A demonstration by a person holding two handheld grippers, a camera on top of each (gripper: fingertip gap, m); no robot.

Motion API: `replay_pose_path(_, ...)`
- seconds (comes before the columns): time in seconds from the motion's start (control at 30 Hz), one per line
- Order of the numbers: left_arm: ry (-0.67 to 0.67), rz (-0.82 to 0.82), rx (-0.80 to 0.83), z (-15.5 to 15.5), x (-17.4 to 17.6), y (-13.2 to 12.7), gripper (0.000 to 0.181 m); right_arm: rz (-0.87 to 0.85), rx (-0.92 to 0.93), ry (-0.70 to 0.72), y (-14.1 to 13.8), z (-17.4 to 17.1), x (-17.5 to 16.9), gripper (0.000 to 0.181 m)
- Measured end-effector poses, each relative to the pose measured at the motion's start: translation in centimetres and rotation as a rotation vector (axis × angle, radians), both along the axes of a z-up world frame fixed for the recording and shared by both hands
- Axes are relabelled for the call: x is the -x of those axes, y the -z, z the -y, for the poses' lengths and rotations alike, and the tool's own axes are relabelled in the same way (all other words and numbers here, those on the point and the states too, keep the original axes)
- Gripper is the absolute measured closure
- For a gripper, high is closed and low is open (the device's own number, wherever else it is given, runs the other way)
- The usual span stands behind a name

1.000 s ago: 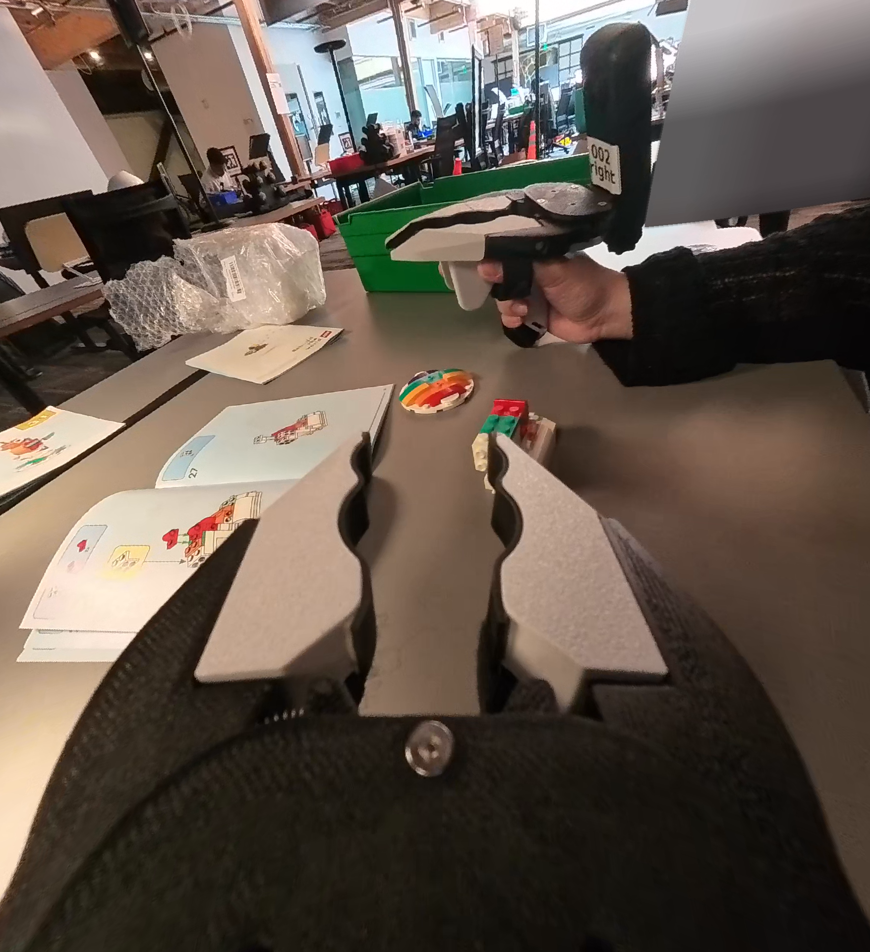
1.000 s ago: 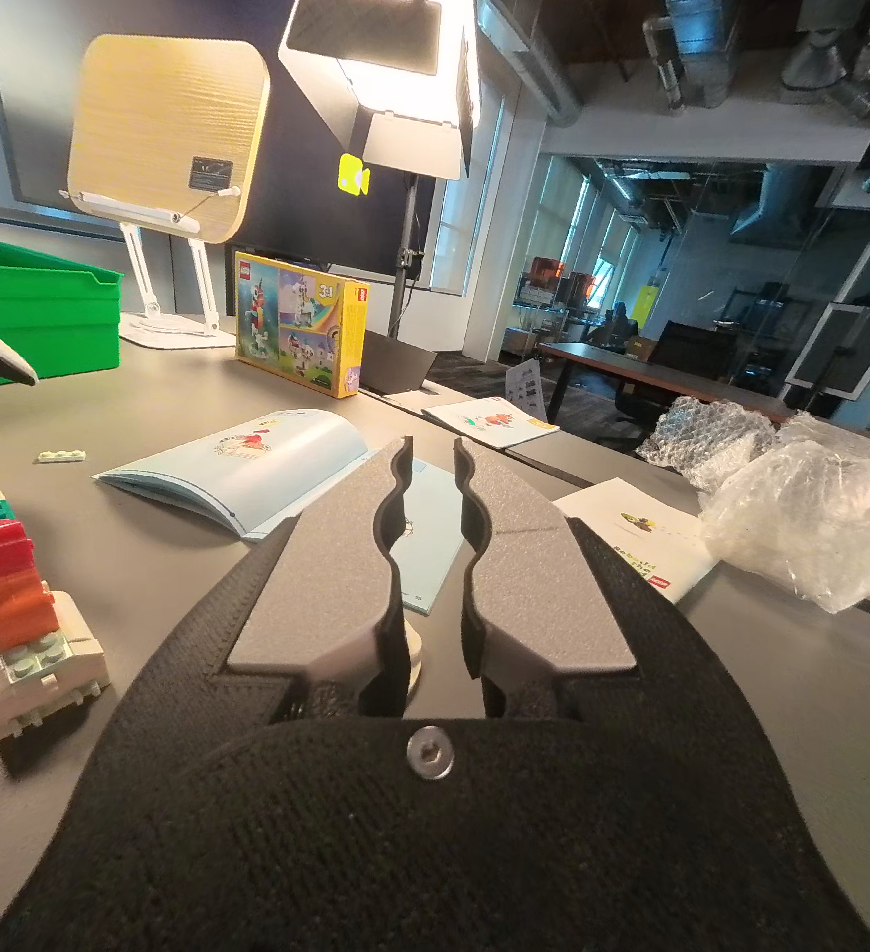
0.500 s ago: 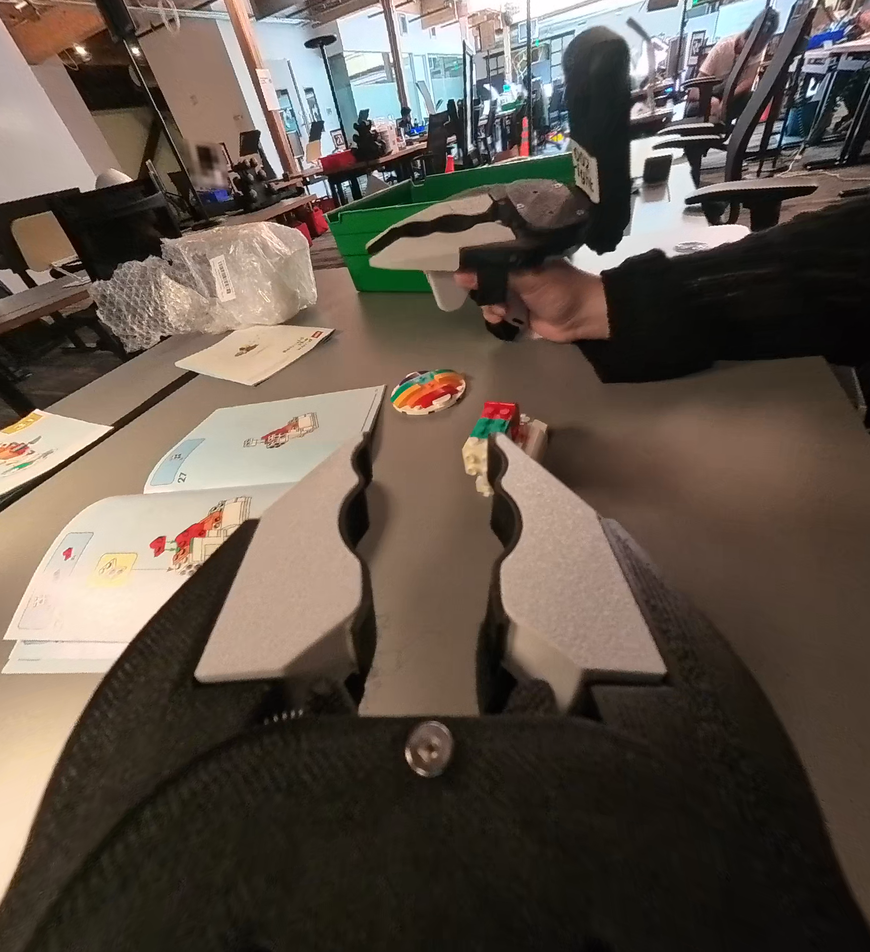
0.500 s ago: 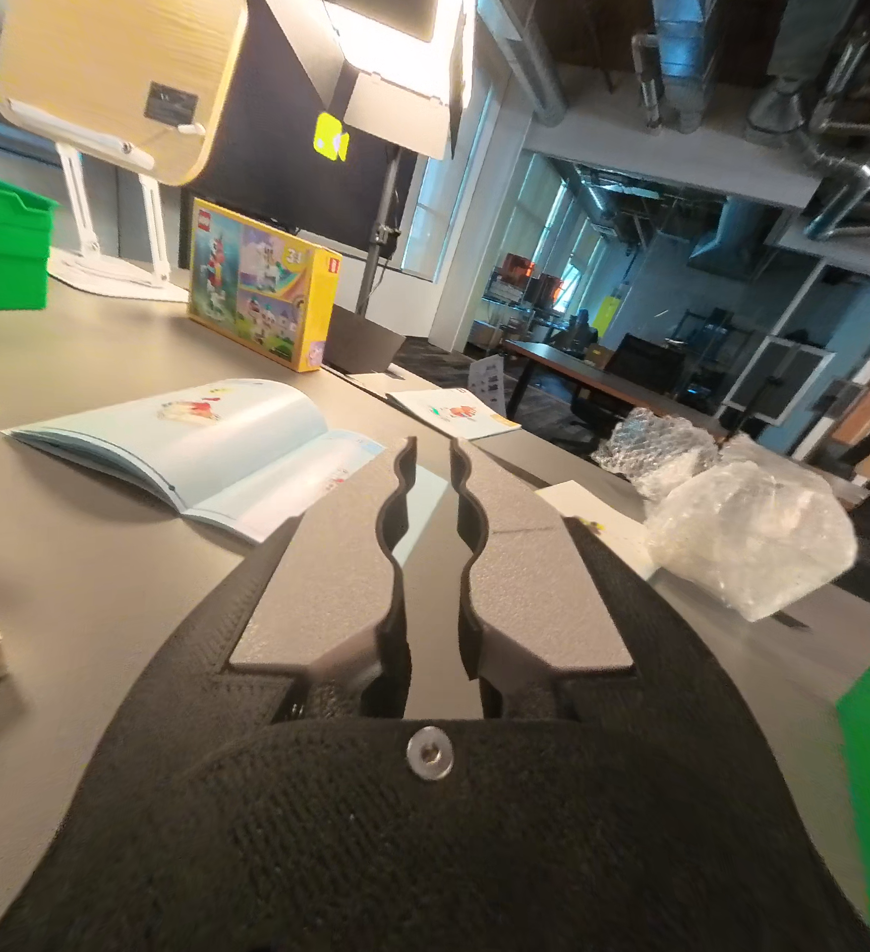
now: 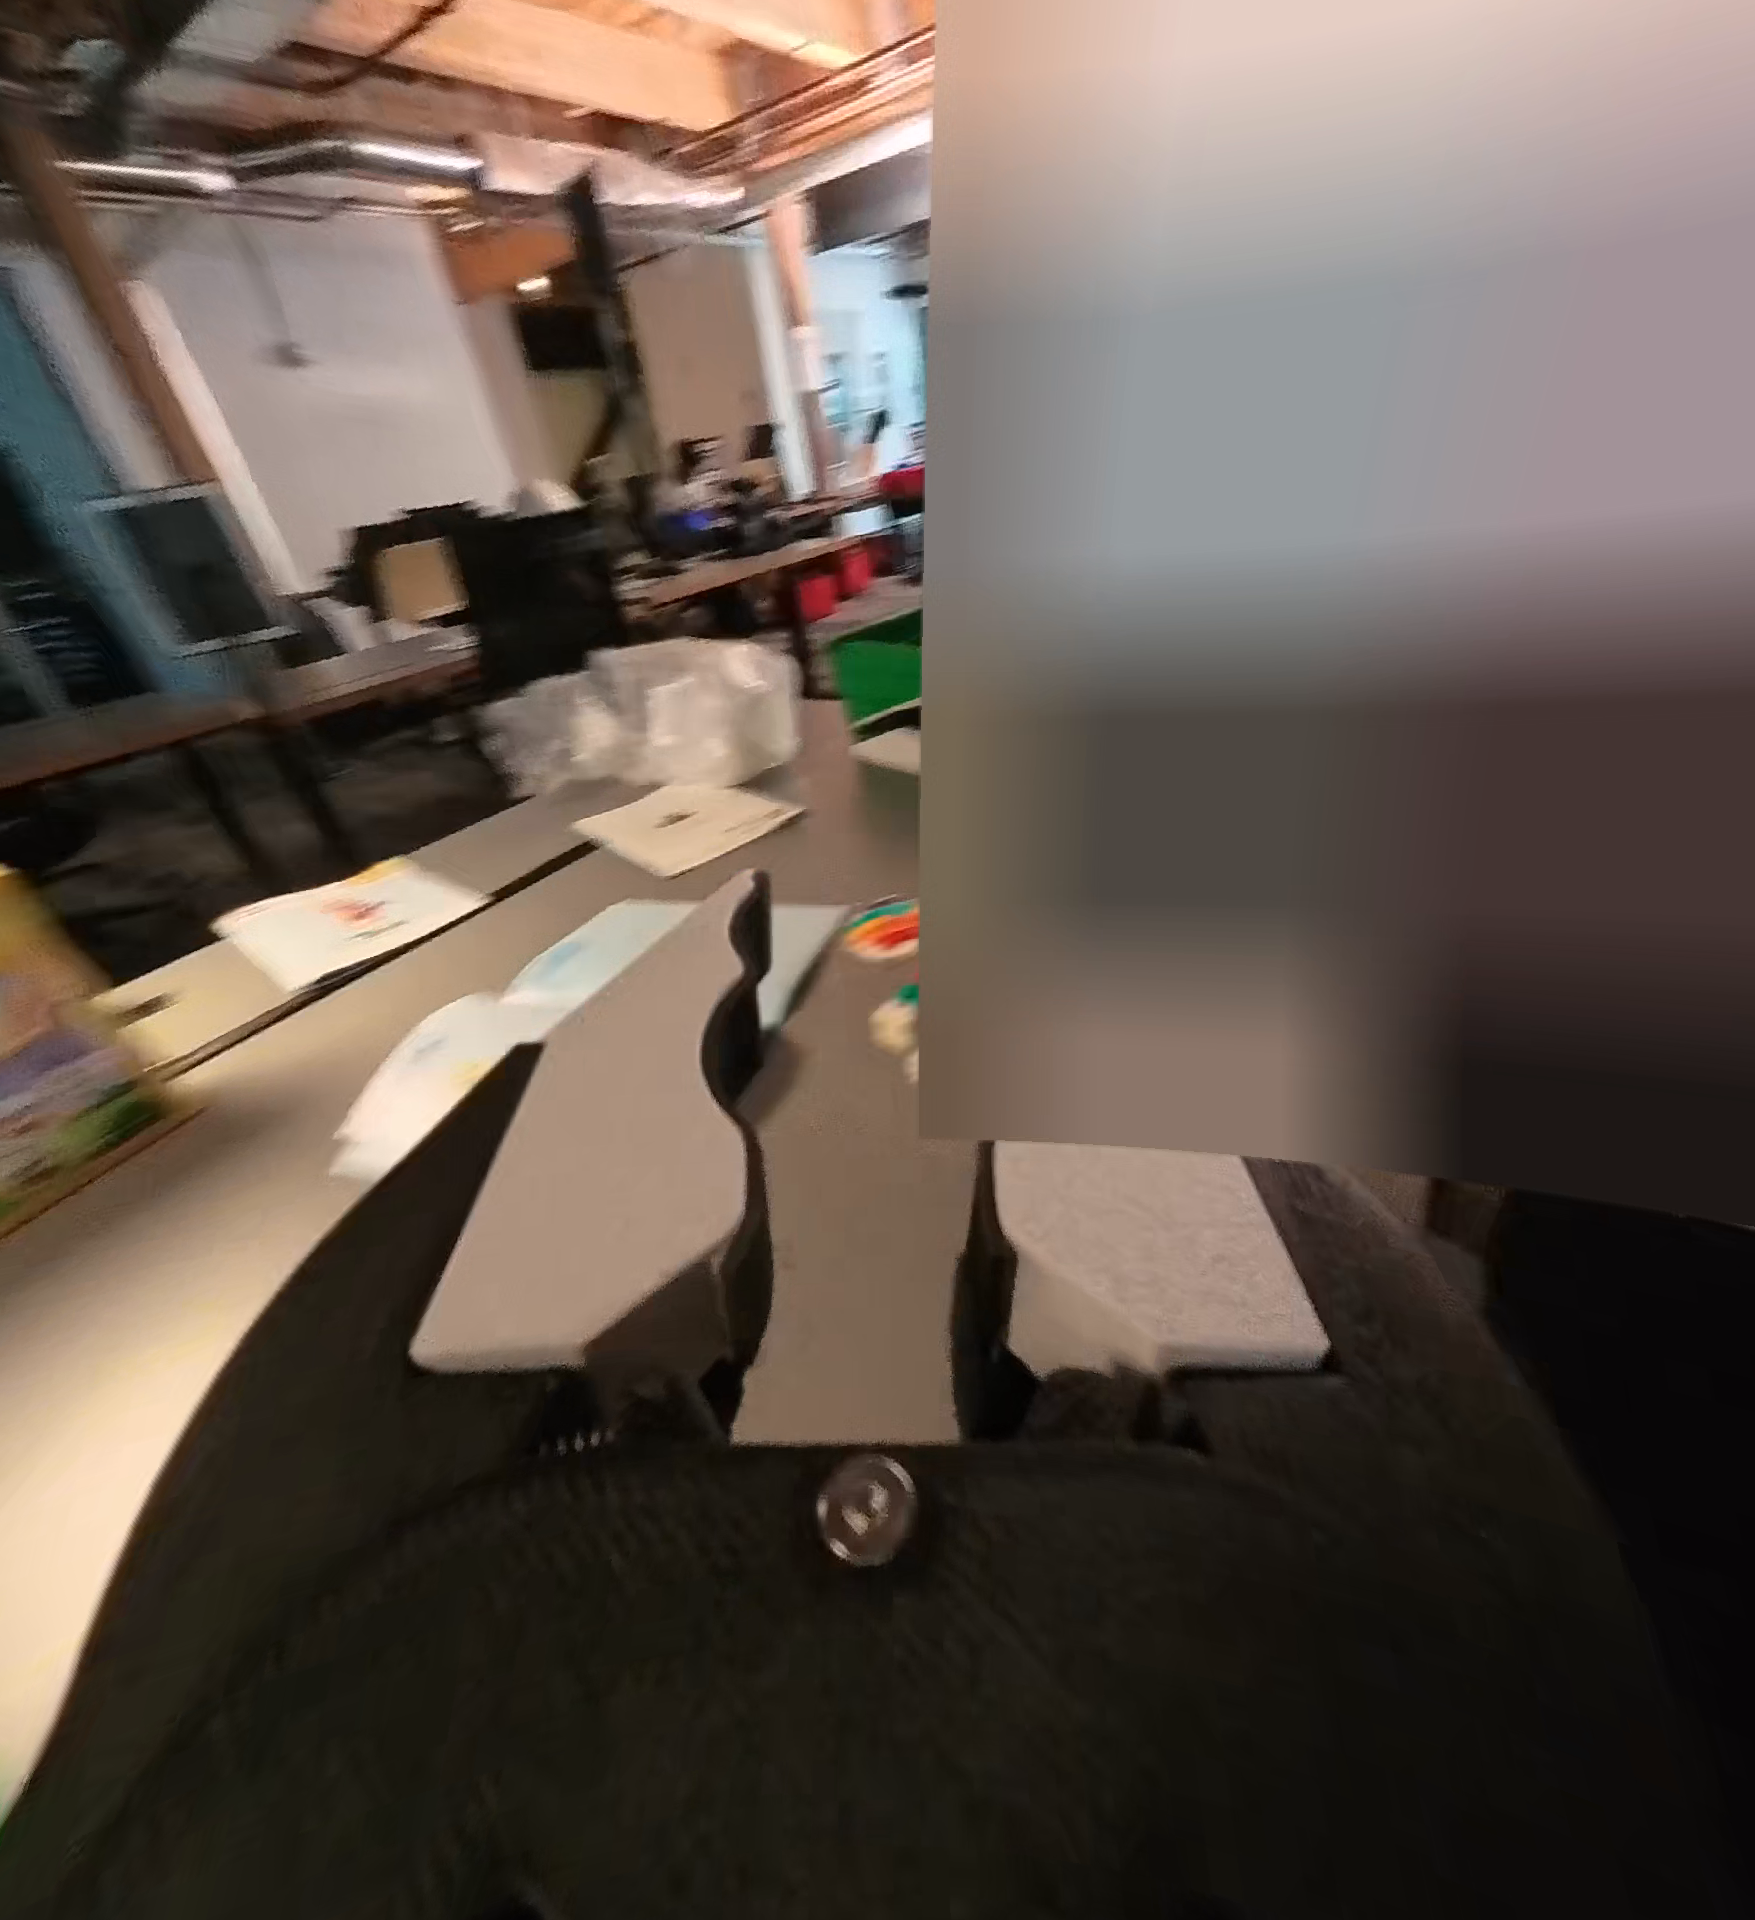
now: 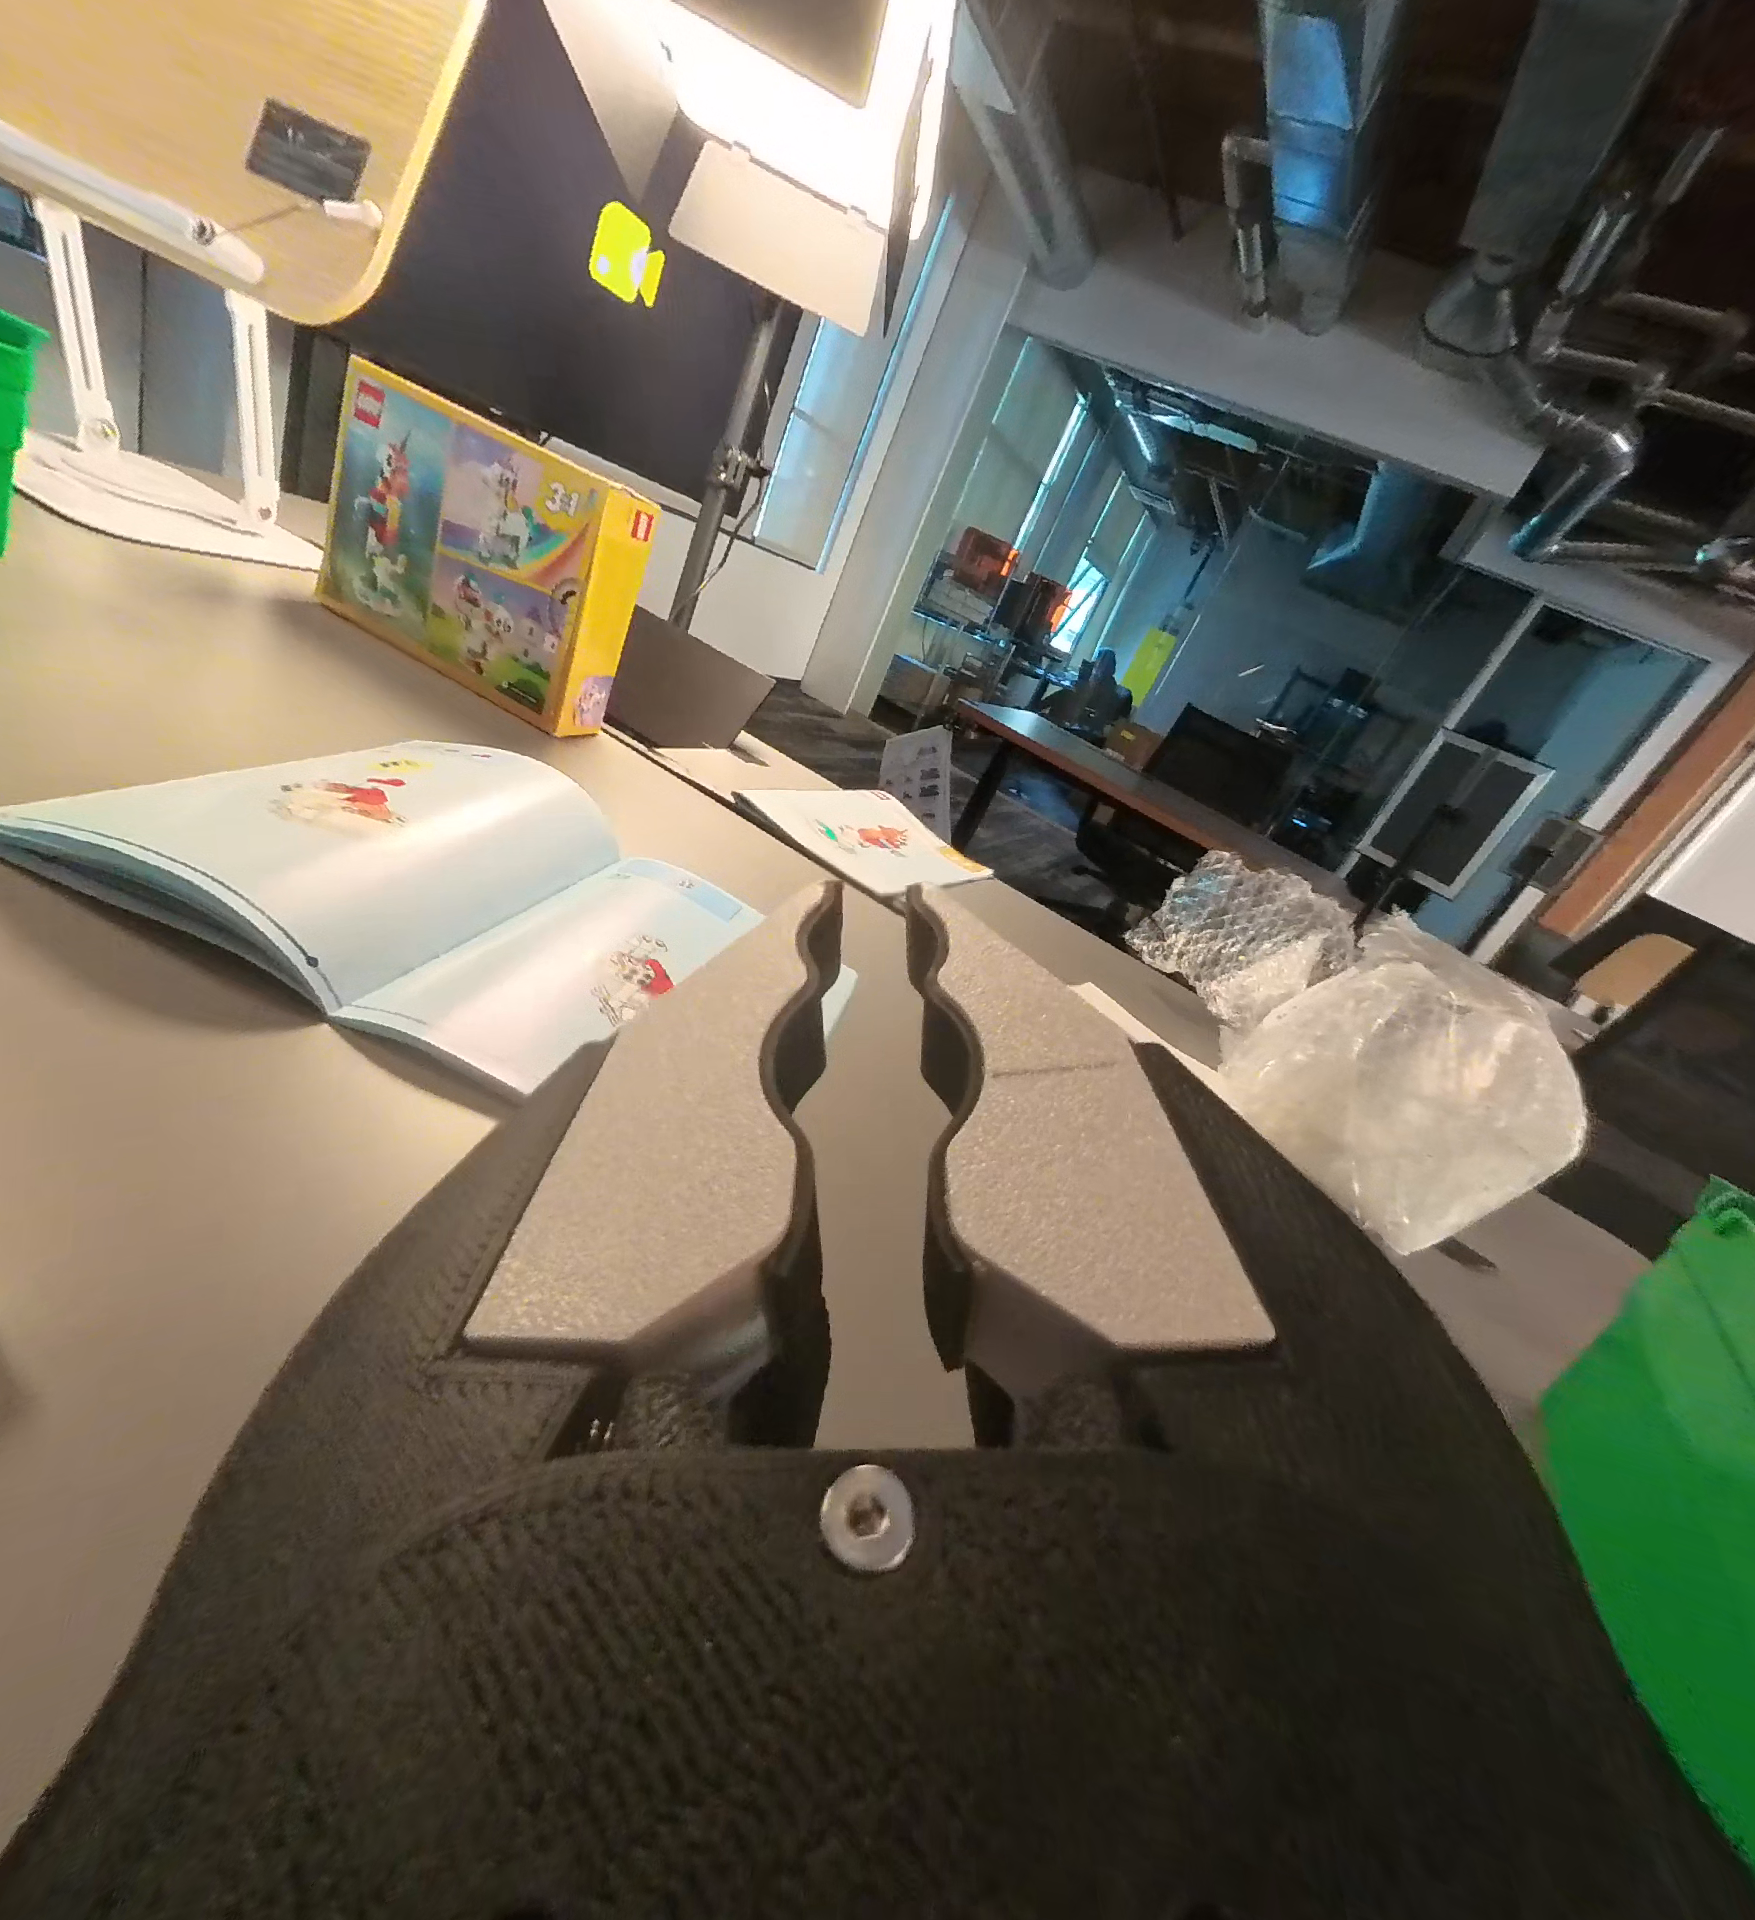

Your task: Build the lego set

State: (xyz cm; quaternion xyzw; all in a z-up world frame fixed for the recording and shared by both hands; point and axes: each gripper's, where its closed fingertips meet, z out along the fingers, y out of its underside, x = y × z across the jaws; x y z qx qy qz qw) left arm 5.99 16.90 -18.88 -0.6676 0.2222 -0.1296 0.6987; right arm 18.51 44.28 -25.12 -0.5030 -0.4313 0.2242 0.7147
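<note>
The table (image 6: 156,1195) is a smooth matt grey top with a dull sheen. The right gripper (image 6: 873,914) has grainy, matt grey plastic fingers (image 6: 686,1174) set in a black body with a ribbed, woven-looking texture and one bright metal screw (image 6: 865,1517). The open instruction booklet (image 6: 353,883) is pale blue paper with a soft gloss. Behind it the yellow box (image 6: 478,561) looks like printed glossy cardboard. The bubble wrap (image 6: 1247,925) and the clear bag (image 6: 1403,1091) are crinkled shiny plastic film. The green bin (image 6: 1704,1507) is smooth plastic. The board on a stand (image 6: 177,114) shows light wood grain.
</note>
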Motion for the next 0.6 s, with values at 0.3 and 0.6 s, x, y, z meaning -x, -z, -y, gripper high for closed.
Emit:
replay_pose_path(0.3,-0.504,-0.192,0.608,1.8,23.4,4.9,0.157,-0.014,0.028,-0.012,0.1,-0.1,0.2,0.171)
replay_pose_path(0.6,-0.408,-0.266,1.171,0.4,30.4,14.3,0.147,0.02,0.015,-0.002,0.4,-0.2,0.2,0.171)
